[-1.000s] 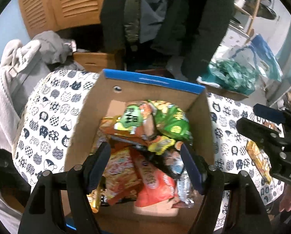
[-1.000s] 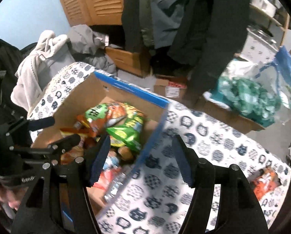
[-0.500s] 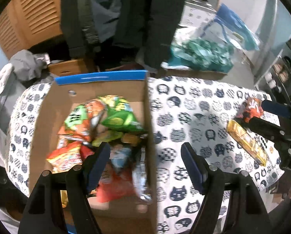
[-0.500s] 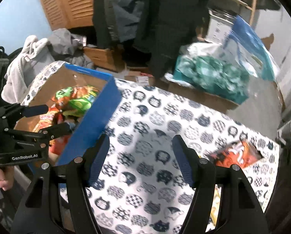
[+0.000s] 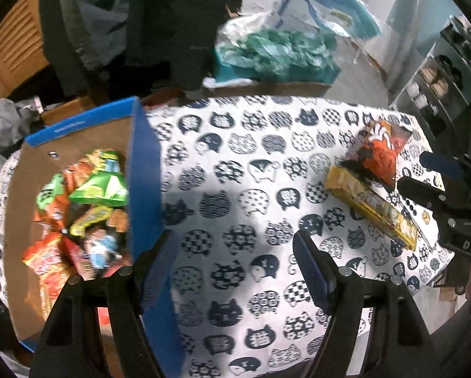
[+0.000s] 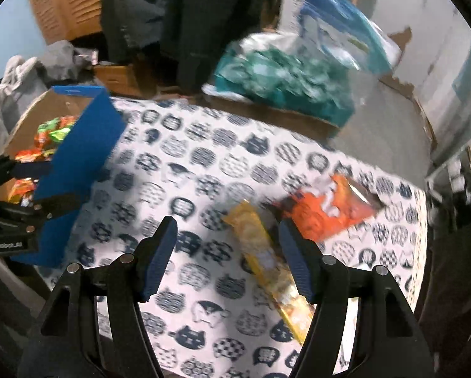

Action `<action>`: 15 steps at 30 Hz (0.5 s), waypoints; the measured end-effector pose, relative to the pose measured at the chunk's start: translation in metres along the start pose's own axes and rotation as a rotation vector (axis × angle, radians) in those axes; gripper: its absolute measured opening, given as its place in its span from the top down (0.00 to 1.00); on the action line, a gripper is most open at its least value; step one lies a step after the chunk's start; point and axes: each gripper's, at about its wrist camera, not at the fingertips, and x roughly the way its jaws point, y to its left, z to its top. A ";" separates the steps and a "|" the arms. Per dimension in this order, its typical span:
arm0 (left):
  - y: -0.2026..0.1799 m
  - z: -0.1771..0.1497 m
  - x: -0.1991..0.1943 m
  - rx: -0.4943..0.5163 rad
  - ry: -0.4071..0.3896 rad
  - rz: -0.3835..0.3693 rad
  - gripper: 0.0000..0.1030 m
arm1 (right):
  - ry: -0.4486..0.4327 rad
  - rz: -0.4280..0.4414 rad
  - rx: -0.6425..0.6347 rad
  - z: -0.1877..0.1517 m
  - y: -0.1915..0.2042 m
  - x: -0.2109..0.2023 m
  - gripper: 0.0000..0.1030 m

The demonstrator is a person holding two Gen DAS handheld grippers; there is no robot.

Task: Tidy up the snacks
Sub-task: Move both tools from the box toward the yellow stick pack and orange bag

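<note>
A lived-in home room. Dark coats [image 6: 185, 15] hang by louvred wooden doors [image 6: 62, 3], clothes [image 6: 21, 75] lie heaped, and a cat-print tablecloth [image 6: 204, 163] covers the table. Shelves [image 5: 450, 72] hold jars.

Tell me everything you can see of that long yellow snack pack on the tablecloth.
The long yellow snack pack is a slim, glossy wrapper, seemingly plastic film, with small printing too blurred to read. It lies flat and diagonal on the cat-print tablecloth, outside the cardboard box. Its far end touches or slips under the orange snack bag. The right tool hovers open over it, nothing gripping it.
</note>
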 end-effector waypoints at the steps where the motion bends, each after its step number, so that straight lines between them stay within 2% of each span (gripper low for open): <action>1: -0.004 0.000 0.004 0.001 0.008 -0.003 0.26 | 0.009 -0.005 0.015 -0.003 -0.007 0.003 0.34; 15: -0.046 0.004 0.050 0.073 0.060 0.023 0.26 | 0.113 -0.066 0.164 -0.049 -0.090 0.039 0.34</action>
